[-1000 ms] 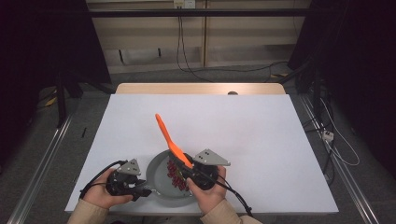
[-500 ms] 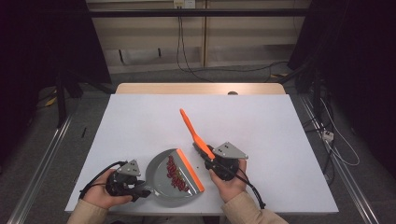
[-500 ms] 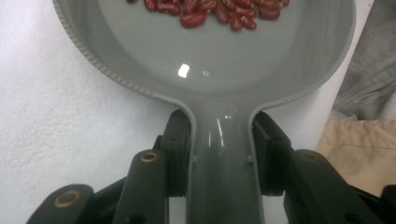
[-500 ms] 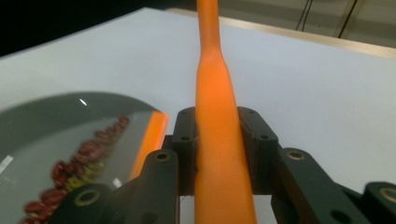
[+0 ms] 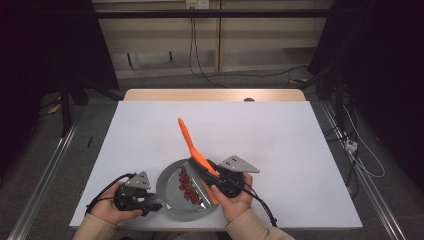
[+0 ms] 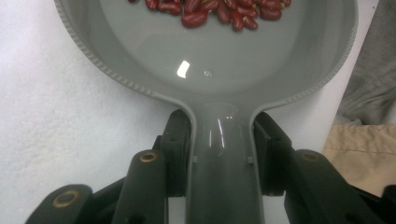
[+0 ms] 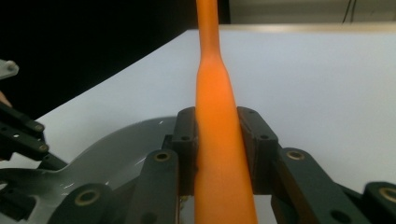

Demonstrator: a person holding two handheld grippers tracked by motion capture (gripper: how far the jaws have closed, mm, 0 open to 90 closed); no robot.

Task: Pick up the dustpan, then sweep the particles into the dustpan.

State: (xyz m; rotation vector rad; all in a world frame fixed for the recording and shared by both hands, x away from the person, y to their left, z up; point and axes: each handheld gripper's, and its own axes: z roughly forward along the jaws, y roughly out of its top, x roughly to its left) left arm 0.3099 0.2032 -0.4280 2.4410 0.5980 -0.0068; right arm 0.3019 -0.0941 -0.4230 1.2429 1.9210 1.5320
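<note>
Whereas half a second ago my right gripper (image 5: 214, 176) held the orange plastic spatula (image 5: 192, 150) out to the right of the round grey pan (image 5: 170, 192), with the blade at the pan's right rim, it has now swung back so that the blade dips into the pan beside the dark red kidney beans (image 5: 187, 186). I judge this a return stroke in stirring or gathering the beans, with more passes likely needed. This gripper pinches the spatula's handle (image 7: 219, 135) between its pads, the long handle rising up and away over the white worktop (image 5: 280, 135). My left gripper (image 5: 150, 202), unmoved, clamps the pan's grey handle (image 6: 224, 177) at the near left, steadying the pan flat on the worktop; the beans (image 6: 215, 10) lie across the pan's far side from it.
</note>
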